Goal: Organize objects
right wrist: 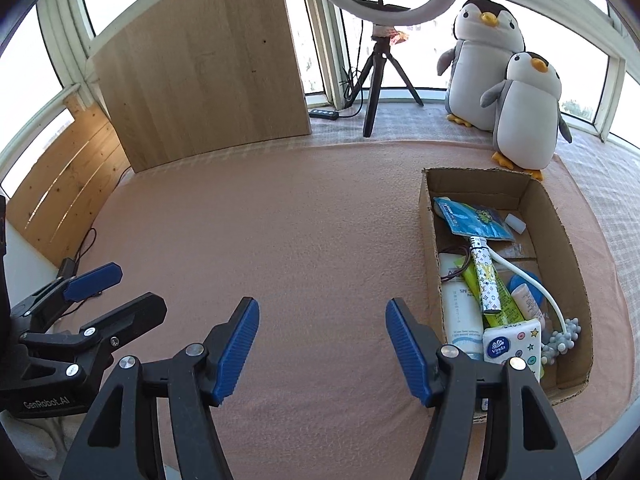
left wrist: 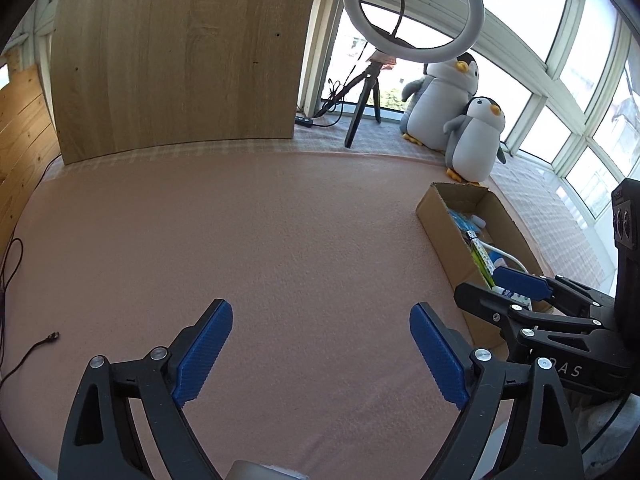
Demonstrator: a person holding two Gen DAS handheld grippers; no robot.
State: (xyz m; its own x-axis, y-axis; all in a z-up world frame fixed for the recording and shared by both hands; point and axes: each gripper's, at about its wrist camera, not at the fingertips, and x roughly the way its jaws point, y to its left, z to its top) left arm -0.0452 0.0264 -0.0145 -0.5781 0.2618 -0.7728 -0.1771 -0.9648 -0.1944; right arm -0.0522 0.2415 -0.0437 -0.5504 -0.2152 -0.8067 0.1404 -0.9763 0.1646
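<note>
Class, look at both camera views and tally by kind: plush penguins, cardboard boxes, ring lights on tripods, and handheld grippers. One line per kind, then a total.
Plush penguins: 2 (large penguin, small penguin)
Cardboard box: 1
Ring light on a tripod: 1
Grippers: 2 (left gripper, right gripper)
Total: 6
</note>
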